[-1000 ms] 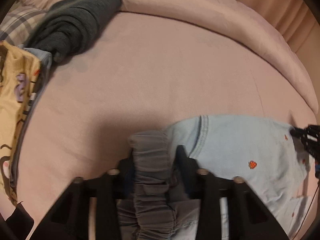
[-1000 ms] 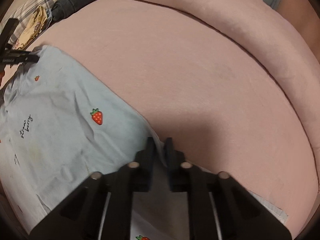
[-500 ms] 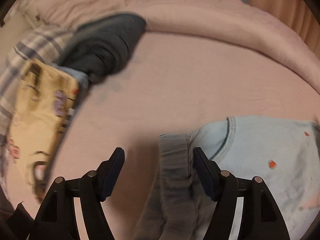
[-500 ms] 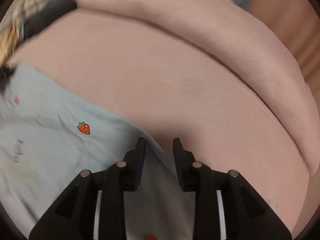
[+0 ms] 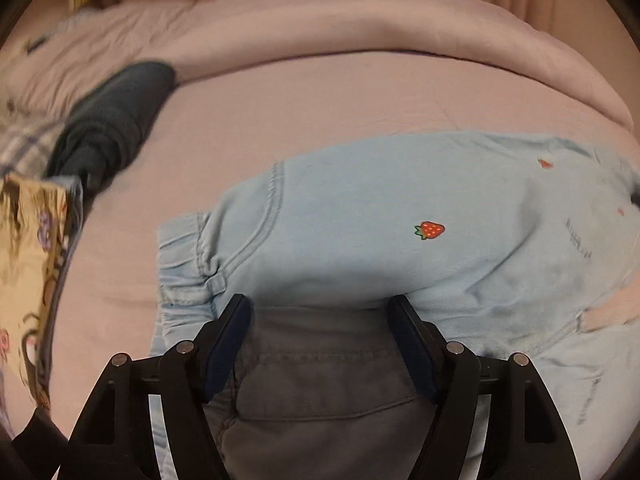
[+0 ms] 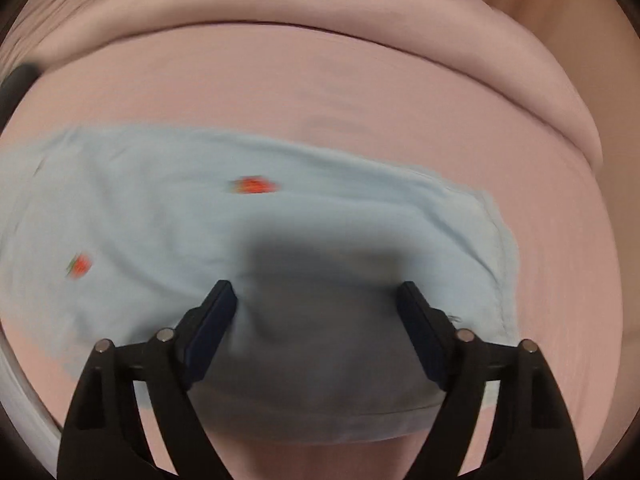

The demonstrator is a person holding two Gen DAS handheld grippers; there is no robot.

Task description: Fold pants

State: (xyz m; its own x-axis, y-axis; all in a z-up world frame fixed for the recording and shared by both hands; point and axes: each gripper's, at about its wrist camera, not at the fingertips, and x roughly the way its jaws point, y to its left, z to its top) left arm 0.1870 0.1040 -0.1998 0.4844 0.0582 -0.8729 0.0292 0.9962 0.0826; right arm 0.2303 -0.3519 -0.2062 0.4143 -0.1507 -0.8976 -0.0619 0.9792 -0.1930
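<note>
Left gripper (image 5: 320, 312) spread wide, holding nothing, above the waistband end of the pants (image 5: 380, 216). Right gripper (image 6: 316, 296) likewise released, over the hem end. Pants, light blue with strawberries, lie flat on the pink bed (image 5: 240, 120). Dark folded garment (image 5: 116, 120) well off to the left.

both wrist cams close, fwd, sharing pants (image 5: 400, 216) (image 6: 248, 224)

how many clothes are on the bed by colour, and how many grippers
light blue pants: 1
dark grey garment: 1
yellow printed garment: 1
plaid garment: 1
grippers, both open: 2 (left gripper, right gripper)
total: 6
</note>
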